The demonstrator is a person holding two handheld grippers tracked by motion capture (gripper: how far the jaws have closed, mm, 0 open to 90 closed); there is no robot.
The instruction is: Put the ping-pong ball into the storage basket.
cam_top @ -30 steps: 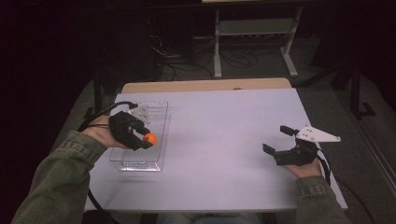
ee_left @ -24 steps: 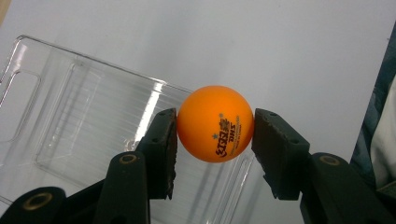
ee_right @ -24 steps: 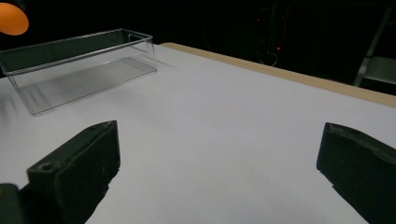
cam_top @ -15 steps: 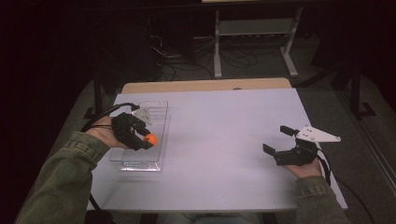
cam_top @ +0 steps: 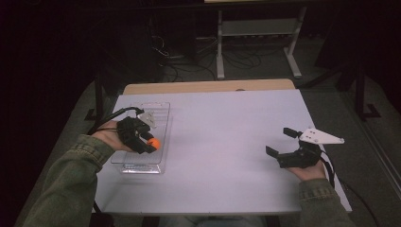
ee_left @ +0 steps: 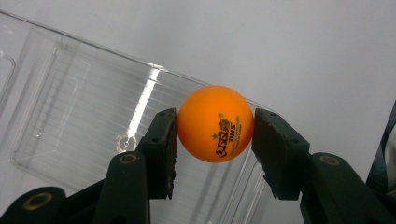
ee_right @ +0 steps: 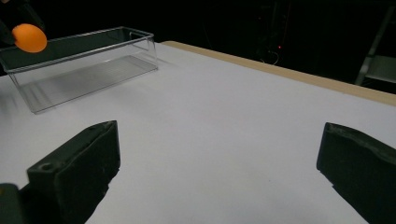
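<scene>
Over clear tray (cam_top: 142, 163), left tool (cam_top: 150, 143) pinching ball (cam_top: 153, 143)

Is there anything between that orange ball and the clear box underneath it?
Nothing visible. The left tool grips the orange ball directly over the clear box, whose top is open and whose floor looks bare.

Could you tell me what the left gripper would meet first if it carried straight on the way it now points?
Most likely the floor of the clear plastic tray. The left gripper, shut on the orange ball, points down over the tray's near-edge region, so the ball would touch first; depth to the tray is unclear.
</scene>
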